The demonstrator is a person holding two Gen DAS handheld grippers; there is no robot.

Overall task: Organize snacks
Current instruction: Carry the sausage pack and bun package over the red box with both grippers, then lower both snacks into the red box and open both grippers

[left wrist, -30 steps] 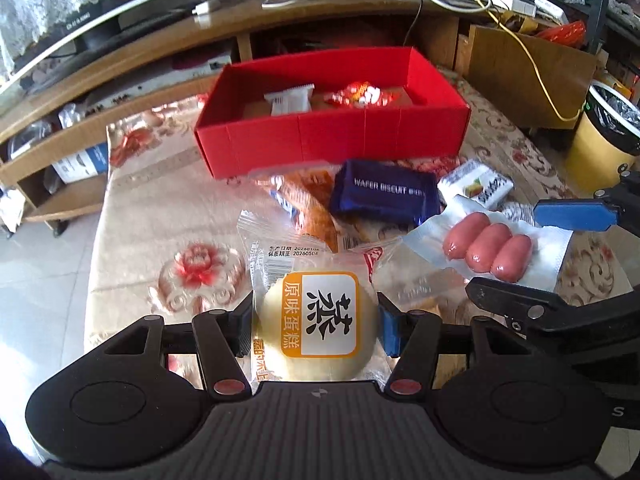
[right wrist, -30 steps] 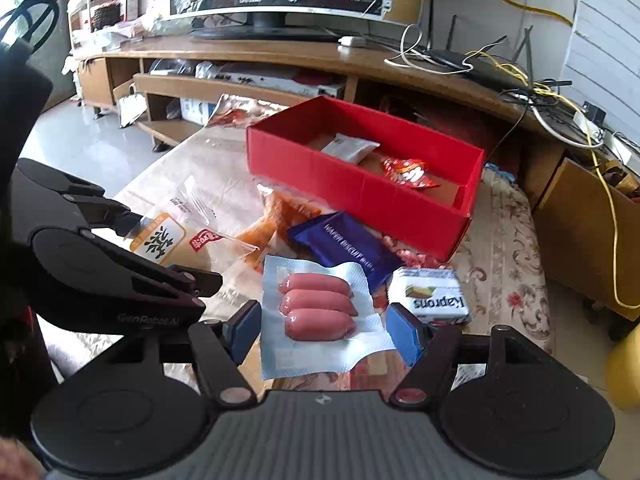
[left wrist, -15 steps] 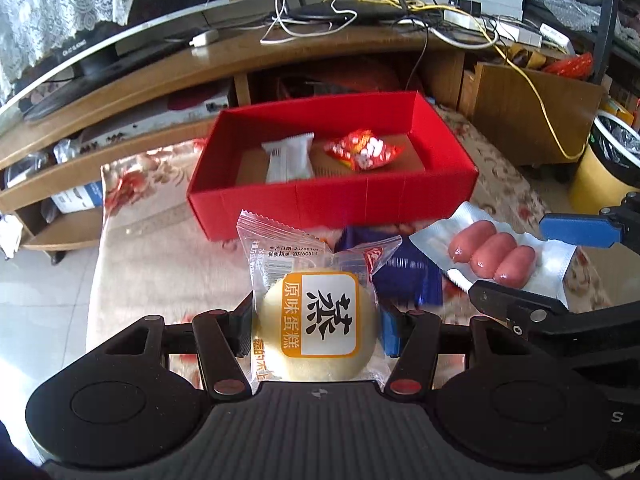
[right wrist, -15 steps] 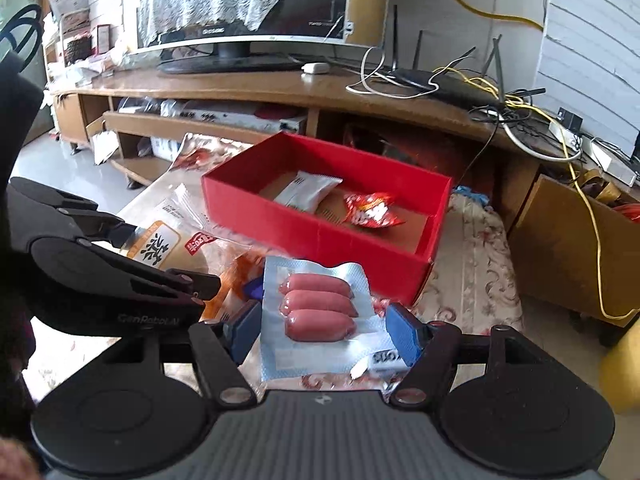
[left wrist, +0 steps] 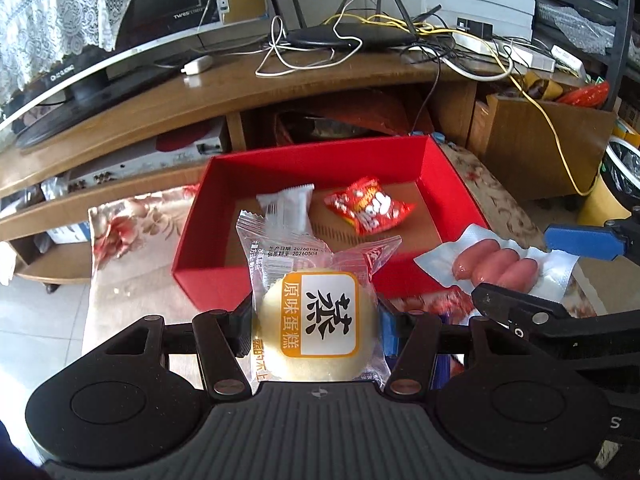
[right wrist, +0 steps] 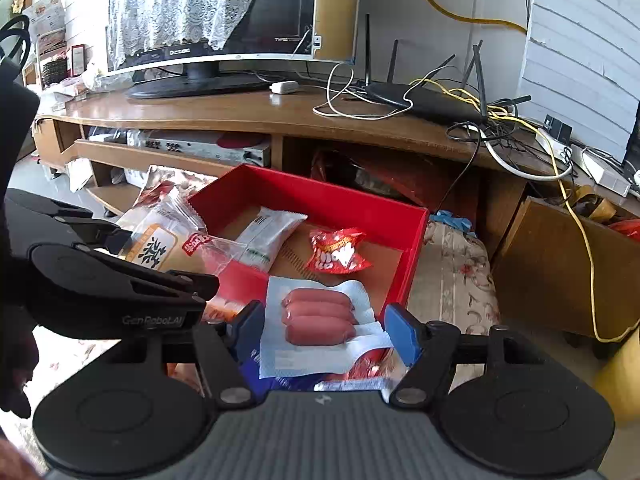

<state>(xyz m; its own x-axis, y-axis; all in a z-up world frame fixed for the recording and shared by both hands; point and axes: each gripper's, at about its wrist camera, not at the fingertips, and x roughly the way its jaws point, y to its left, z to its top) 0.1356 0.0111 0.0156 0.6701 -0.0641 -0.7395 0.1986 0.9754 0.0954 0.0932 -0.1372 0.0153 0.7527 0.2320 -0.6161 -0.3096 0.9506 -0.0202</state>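
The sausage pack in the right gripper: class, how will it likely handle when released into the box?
The sausage pack probably flops at its thin film edges, which overhang the right gripper. Its three sausages look dense, so it should drop flat into the red box, not roll.

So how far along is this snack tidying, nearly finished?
Partly. Already in the red box: a white packet and a red snack bag. In hand: the left gripper grips a steamed cake, and the right gripper grips a sausage pack, both near the box. Left over: at least a blue wrapper lying beneath the right gripper.
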